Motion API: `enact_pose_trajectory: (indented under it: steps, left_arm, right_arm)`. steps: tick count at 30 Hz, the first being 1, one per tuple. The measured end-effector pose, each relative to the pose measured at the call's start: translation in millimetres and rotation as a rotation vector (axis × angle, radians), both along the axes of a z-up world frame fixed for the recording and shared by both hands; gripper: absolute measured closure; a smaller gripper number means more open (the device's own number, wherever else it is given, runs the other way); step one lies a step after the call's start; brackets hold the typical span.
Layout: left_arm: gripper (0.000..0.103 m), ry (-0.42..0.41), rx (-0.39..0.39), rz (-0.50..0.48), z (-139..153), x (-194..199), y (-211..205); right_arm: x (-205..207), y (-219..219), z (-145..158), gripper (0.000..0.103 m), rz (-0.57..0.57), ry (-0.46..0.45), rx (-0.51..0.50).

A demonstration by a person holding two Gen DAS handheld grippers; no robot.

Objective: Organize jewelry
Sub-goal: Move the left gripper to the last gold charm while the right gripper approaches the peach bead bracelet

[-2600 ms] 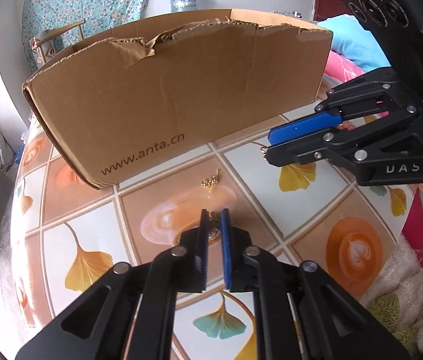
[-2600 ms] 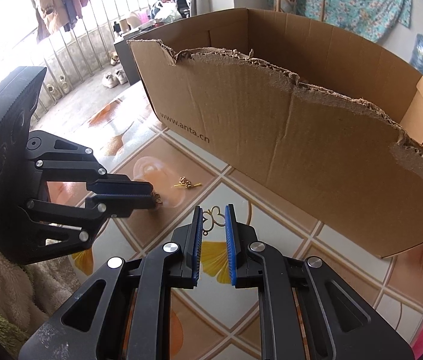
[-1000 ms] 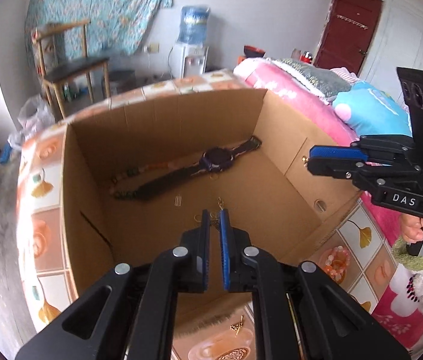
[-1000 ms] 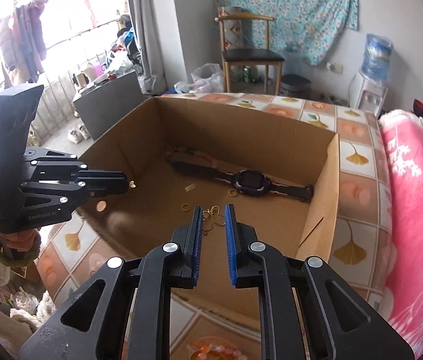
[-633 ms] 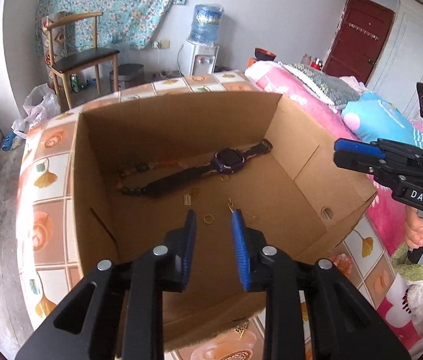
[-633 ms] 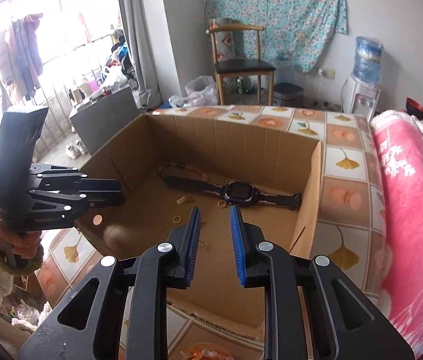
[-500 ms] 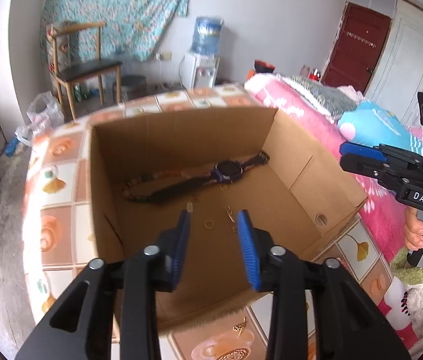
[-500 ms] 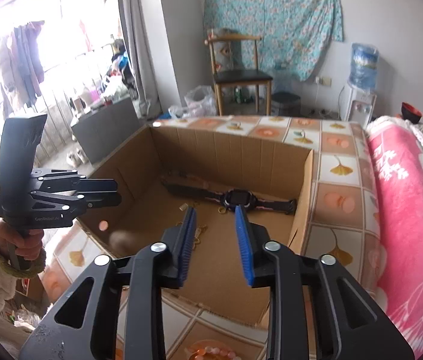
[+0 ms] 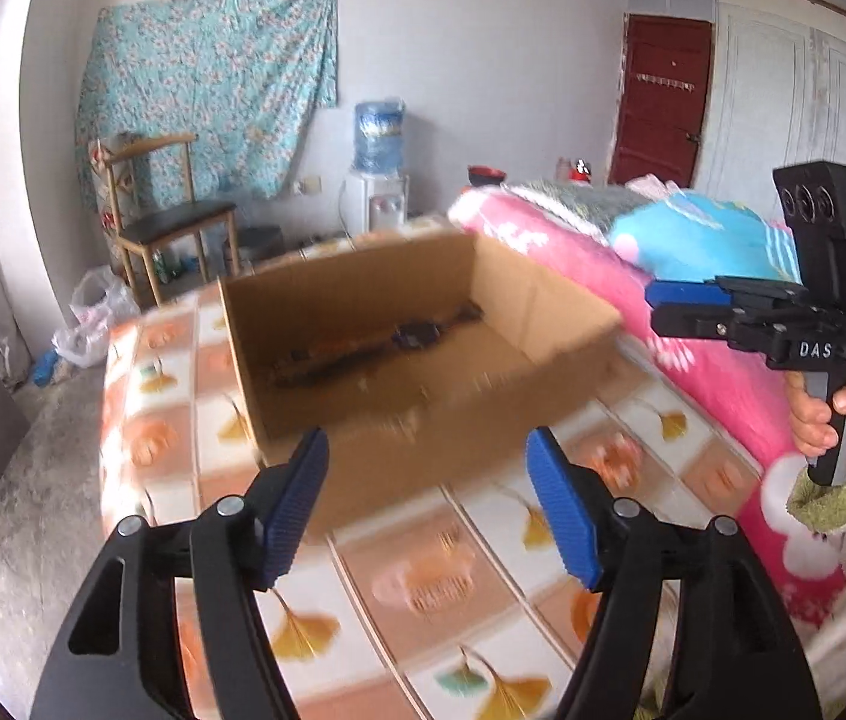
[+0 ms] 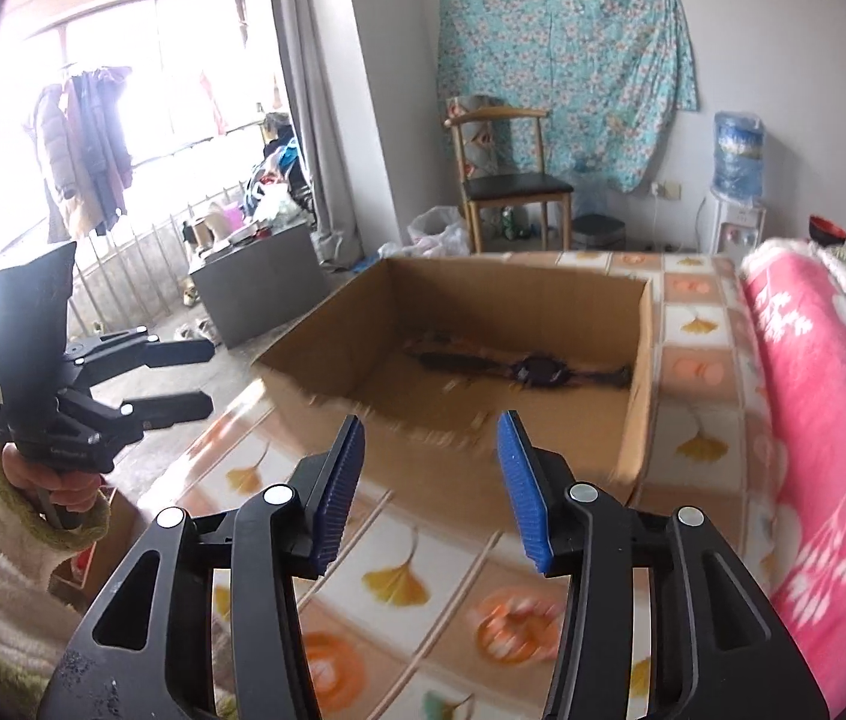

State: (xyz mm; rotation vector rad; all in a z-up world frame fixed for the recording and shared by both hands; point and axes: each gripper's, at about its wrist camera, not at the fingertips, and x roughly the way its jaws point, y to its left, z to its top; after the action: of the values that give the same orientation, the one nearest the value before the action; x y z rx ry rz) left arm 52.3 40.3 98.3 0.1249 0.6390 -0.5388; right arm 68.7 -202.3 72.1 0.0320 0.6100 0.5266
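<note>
Bedroom, tiled cloth (image 9: 357,594) on table. Left view: left gripper (image 9: 426,504) jaws wide apart, empty, lower centre. Box (image 9: 363,468) centre frame, ahead of jaws; watch (image 9: 417,333) inside, long axis left-right. Right gripper (image 9: 687,306) at right edge; jaw gap not readable side-on.

Right view: right gripper (image 10: 429,483) jaws spread, empty. Box (image 10: 633,432) ahead; watch (image 10: 534,369) upper right of jaws. Left gripper (image 10: 183,378) far left, open. Neither clearly nearer.

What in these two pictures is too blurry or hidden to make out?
- Small pieces on the floor of the cardboard box: smeared by motion blur in both views, so they cannot be counted or told apart.
- The watch: a dark streak in the right view; its face is unreadable.
- The box's near inside corner: hidden by its own front wall in the left view.
- The tablecloth under the left tongs: blurred; any jewelry there is unclear.
</note>
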Motion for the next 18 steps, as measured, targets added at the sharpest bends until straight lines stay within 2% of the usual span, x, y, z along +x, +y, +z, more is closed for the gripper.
enact_pose_trajectory:
  steps: [6, 11, 16, 18]
  left_arm:
    - [0.036, 0.157, -0.02, 0.009, -54, -1, -12]
    - [0.036, 0.184, 0.091, 0.061, -91, 14, -33]
    - [0.037, 0.199, 0.145, 0.088, -110, 29, -44]
    - [0.04, 0.204, 0.148, 0.091, -114, 34, -48]
  right_arm:
    - [0, 11, -44, 0.058, -0.011, 0.149, 0.008]
    - [6, 13, -75, 0.058, -0.068, 0.253, -0.03]
    - [14, 13, -94, 0.065, -0.142, 0.309, -0.088]
    - [16, 15, -101, 0.067, -0.16, 0.313, -0.121]
